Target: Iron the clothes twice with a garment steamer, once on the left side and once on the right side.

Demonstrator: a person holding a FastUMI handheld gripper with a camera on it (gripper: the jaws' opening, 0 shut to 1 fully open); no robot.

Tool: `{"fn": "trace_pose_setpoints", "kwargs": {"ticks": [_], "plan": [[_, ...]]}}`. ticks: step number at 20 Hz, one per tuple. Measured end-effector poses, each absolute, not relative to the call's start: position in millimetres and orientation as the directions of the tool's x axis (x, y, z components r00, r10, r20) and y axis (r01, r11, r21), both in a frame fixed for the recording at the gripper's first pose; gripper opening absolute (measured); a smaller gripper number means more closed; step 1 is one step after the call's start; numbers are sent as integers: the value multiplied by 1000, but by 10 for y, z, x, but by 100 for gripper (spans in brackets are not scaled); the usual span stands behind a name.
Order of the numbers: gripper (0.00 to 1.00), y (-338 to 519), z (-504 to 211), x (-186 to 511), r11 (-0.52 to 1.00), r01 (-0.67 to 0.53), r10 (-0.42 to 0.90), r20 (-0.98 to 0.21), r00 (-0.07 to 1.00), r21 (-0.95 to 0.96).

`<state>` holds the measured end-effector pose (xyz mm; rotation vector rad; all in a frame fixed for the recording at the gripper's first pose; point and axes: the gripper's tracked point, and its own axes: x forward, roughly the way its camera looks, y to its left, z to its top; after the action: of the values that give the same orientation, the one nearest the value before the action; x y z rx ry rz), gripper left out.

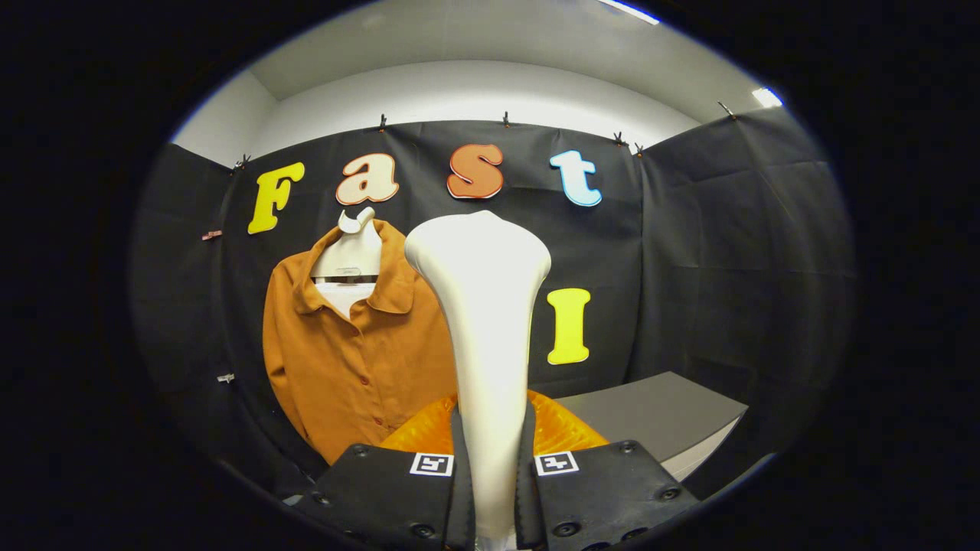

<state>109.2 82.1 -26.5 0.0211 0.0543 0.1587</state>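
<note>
The white garment steamer point(484, 321) stands upright in mid-frame, its handle clamped between both fingers of the tool point(490, 482). Beyond it, left of centre, the brown shirt point(356, 360) hangs on a hanger point(350, 252). A grey table point(658, 417) sits lower right.

A grey table point(658, 413) stands at about four o'clock from the gripper point(491, 490), beyond its fingers and against the black cloth wall point(735, 252). Its top shows bare where visible; the near left part is hidden behind the gripper's orange body and right finger
</note>
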Motion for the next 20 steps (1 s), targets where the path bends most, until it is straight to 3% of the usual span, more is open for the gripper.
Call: {"fn": "trace_pose_setpoints", "kwargs": {"ticks": [8,20], "plan": [[24,1412,-490,1293,983,-182,182,-68,981,3],[24,1641,-893,1857,990,-132,127,-97,987,-46]]}}
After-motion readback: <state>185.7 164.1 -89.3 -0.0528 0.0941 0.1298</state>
